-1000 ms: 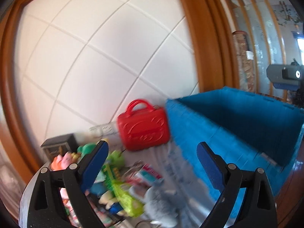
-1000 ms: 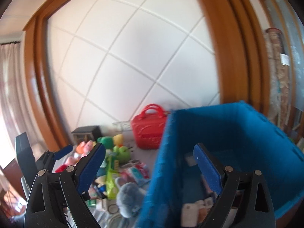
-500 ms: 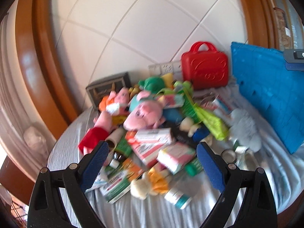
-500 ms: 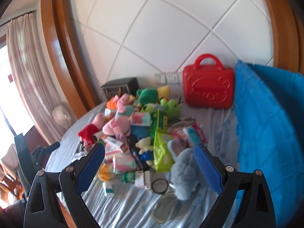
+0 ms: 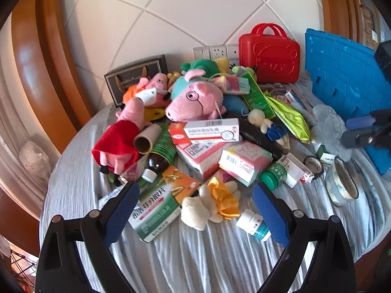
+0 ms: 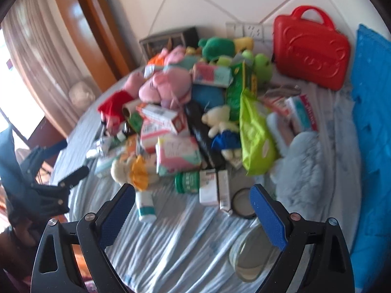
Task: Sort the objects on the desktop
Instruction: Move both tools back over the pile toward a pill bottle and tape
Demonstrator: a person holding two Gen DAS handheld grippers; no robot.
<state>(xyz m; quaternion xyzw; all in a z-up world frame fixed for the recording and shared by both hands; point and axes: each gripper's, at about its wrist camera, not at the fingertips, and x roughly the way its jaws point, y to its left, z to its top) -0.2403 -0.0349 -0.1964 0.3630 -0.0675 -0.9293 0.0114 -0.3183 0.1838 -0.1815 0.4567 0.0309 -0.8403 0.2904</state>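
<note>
My left tool (image 5: 195, 210) hangs empty, blue pads apart, over the cloth-covered round bench (image 5: 220, 263); a cream plush with an orange bow (image 5: 210, 205) lies between them. My right tool (image 6: 191, 210) is likewise spread and empty. The heap of plush toys and medicine boxes (image 5: 207, 131) lies at twelve o'clock, the blue plastic crate (image 5: 347, 83) at two.

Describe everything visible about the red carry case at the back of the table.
The red carry case looks like glossy hard plastic, rectangular with rounded corners and an arched handle on top. An embossed bear-face outline with ears marks its front. It stands upright, shut, at the back of the table against the white tiled wall, partly covering the wall sockets. The blue bin stands to its right; whether they touch is unclear. Neither gripper is near it.
</note>
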